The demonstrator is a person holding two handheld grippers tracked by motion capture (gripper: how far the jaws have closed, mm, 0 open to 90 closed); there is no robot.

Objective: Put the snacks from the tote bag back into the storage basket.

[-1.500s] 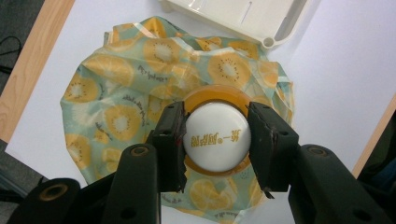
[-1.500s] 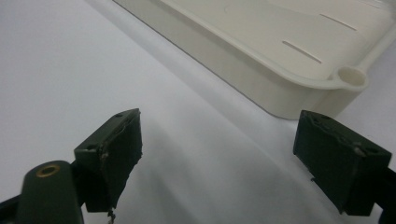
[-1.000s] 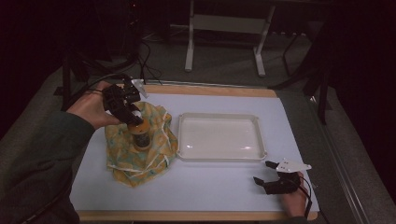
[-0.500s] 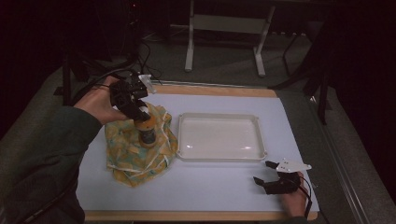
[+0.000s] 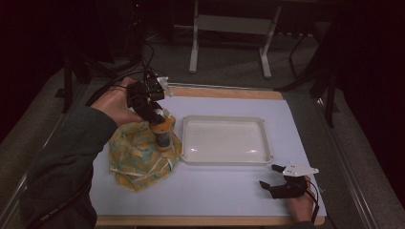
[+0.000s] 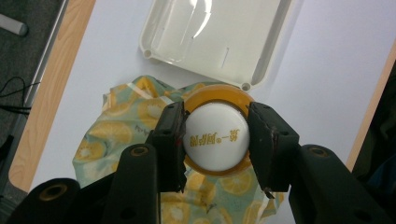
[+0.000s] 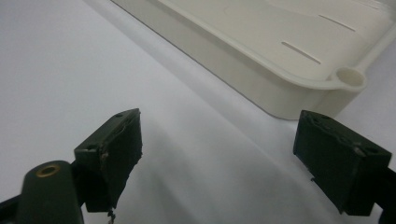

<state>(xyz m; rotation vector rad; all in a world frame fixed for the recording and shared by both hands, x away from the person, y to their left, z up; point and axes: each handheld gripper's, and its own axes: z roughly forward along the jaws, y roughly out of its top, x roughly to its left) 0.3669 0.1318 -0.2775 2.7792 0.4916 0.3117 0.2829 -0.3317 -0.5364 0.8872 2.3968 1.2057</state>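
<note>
A small jar (image 5: 163,136) with an orange body and a white cap (image 6: 215,136) with gold lettering hangs over a yellow-green citrus-print cloth bag (image 5: 139,157). My left gripper (image 5: 154,113) is shut on the jar's cap from above, its pads (image 6: 173,135) pressed on both sides of it. The jar is close to the left rim of the white tray (image 5: 267,143). My right gripper (image 5: 270,176) rests on the white mat at the front right, open, with nothing between its jaws (image 7: 215,154). The tray's corner (image 7: 350,77) lies just beyond it.
The white tray (image 6: 154,39) holds nothing. A white mat (image 5: 215,191) covers the wooden table (image 5: 215,90). Cables (image 5: 143,57) trail off the back left. A metal stand's legs (image 5: 229,43) are on the floor beyond the table.
My left gripper has carried the jar to the right, toward the tray, lifting it slightly off the bag. The right gripper has not moved.
</note>
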